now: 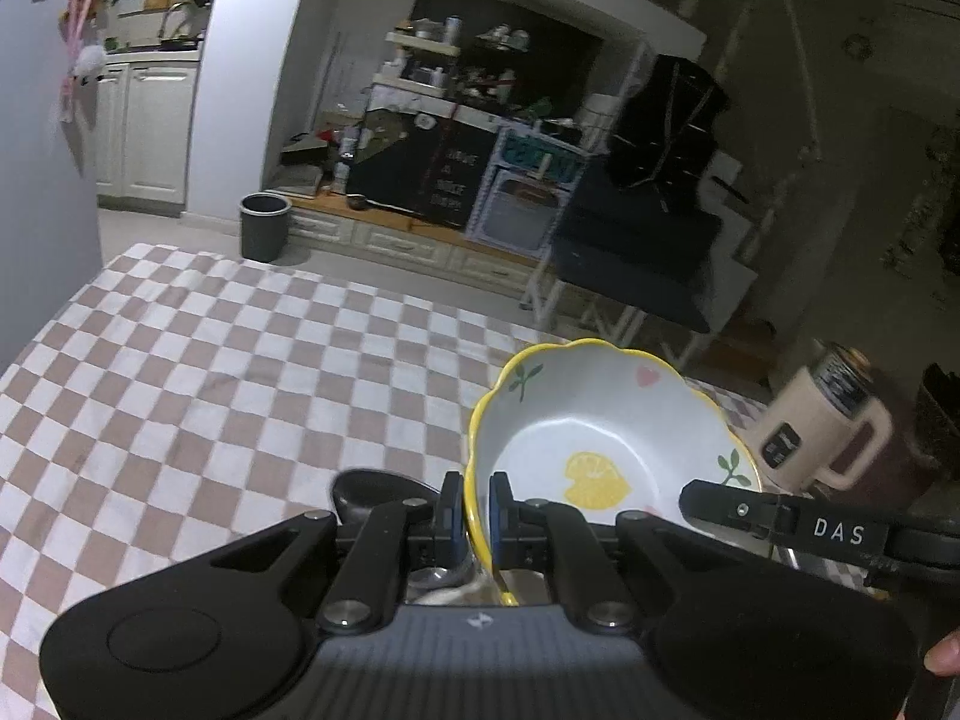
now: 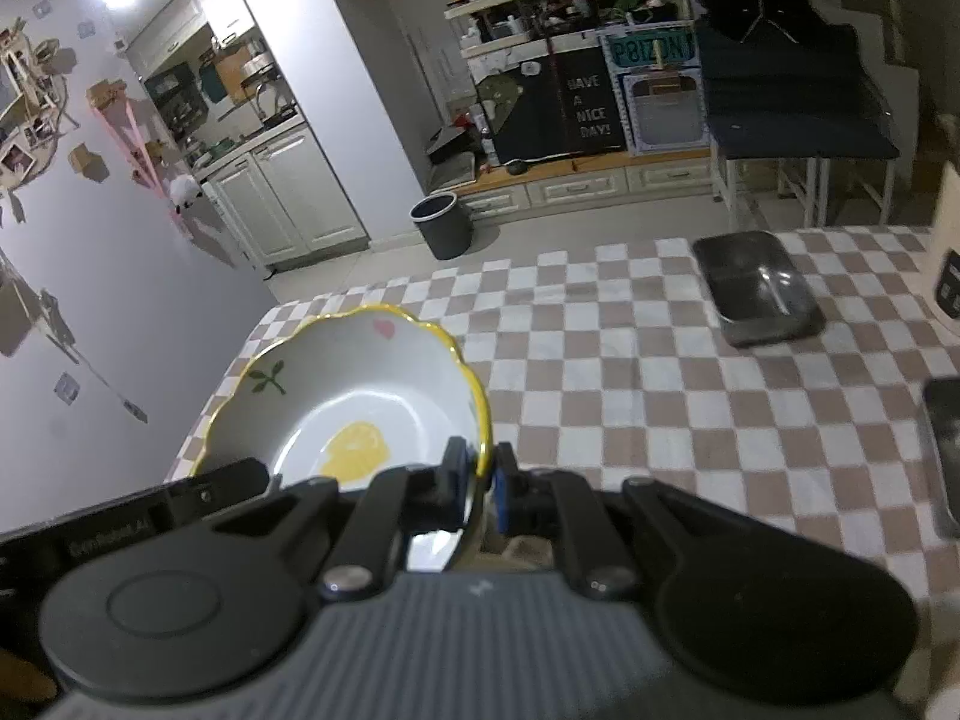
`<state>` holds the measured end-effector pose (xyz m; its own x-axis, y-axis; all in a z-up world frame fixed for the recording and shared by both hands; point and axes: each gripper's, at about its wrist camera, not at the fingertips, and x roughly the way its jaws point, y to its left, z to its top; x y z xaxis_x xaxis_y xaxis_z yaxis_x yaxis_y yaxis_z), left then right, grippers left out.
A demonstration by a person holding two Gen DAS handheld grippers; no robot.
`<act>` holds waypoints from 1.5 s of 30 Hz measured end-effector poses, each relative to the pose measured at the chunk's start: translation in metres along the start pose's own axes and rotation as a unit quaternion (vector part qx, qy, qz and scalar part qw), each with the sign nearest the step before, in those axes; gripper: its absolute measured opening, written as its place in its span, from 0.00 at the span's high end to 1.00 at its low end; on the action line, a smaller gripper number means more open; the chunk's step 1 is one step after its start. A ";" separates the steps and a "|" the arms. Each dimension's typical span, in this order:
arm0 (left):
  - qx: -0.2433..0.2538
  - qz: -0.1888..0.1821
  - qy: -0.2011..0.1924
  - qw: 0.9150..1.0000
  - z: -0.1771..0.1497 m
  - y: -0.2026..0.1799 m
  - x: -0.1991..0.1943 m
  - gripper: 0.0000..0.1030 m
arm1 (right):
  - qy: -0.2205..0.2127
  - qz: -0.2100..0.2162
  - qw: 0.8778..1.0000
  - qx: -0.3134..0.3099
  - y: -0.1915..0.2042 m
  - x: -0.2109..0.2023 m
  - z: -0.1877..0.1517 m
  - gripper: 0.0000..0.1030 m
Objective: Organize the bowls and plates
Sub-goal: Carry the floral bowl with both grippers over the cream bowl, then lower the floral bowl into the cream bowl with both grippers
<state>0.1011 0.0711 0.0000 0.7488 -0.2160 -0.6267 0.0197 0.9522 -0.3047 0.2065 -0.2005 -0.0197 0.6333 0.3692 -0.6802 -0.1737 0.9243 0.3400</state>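
- Left gripper (image 1: 477,507) pinches the lemon bowl's (image 1: 606,420) yellow rim.
- Right gripper (image 2: 478,483) clamps the opposite rim.
- A dark tray (image 2: 757,288) sits ahead, right of it.

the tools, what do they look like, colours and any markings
Both alike: the left tool and right tool have matte black linkage arms with silver pivot screws, blue pads on the fingertips, and a ribbed grey body bearing a small white logo. White lettering "DAS" marks the right tool's side.
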 end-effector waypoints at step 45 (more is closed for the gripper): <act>0.049 0.046 0.156 0.985 -0.090 0.020 0.069 0.90 | 0.155 -0.031 0.987 0.041 -0.031 0.050 -0.097 0.89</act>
<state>0.0934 0.0556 -0.1144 0.5103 -0.1684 -0.8434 0.0368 0.9840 -0.1742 0.1706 -0.2017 -0.1273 0.3779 0.3358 -0.8628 -0.0723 0.9398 0.3340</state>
